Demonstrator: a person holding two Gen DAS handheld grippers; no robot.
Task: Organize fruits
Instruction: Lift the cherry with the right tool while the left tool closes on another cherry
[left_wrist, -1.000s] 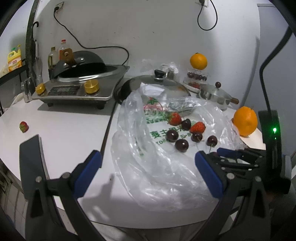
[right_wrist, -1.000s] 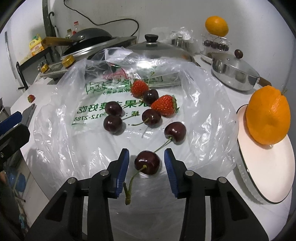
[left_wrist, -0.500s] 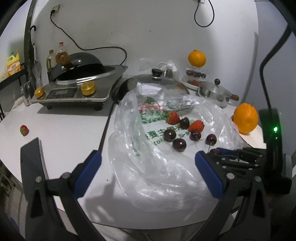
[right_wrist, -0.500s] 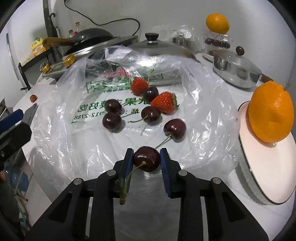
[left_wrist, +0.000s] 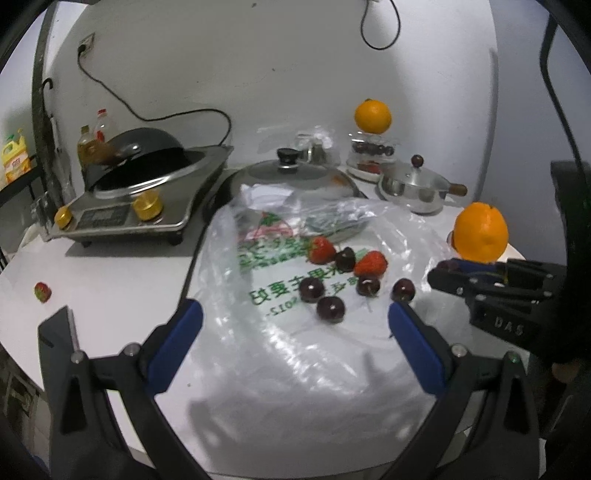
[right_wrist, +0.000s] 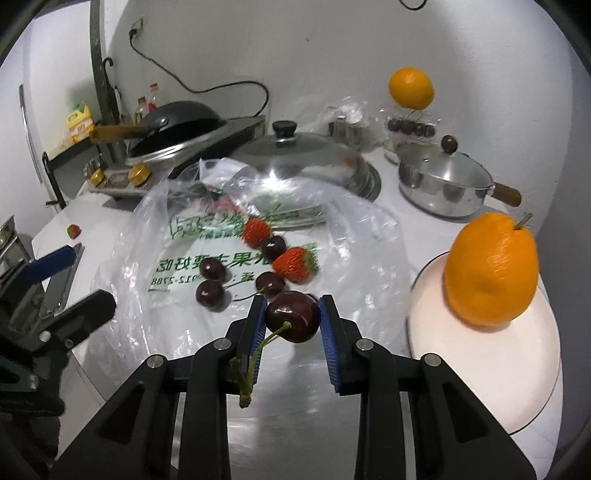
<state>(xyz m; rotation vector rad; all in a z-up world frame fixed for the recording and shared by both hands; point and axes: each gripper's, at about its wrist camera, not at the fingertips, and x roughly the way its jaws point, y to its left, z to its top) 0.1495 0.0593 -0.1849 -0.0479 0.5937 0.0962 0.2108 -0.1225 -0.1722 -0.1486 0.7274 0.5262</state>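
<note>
Now, in the right wrist view, my right gripper (right_wrist: 292, 314) pinches a dark cherry (right_wrist: 293, 316) between its two blue pads, at lower centre of the frame, the stem (right_wrist: 255, 363) trailing down and to the left toward the camera. I read the cherry as lifted clear of the plastic bag (right_wrist: 354, 240), which lies spread flat across the middle of the frame with four more cherries and two strawberries (right_wrist: 295, 264) on its printed face. What the coming move turns on, as I judge it, is the white plate (right_wrist: 491, 373) at right: it sits just right of the pinched fruit, past the bag's edge, with an orange (right_wrist: 491, 269) resting on its upper part and bare rim and floor open below it toward lower right. A short swing rightward would reach that bare part; the orange is the one thing to steer around. My right gripper is plainly the nearer one. In the left wrist view, my left gripper (left_wrist: 295, 332) stands spread wide and holds nothing, low in the frame, over the bag's near edge. A lidded saucepan (right_wrist: 445, 184) and a glass pot lid (right_wrist: 295, 162) stand in the upper half, well behind the bag, and a stray strawberry (left_wrist: 42, 291) lies alone at far left, well apart from the rest.
</note>
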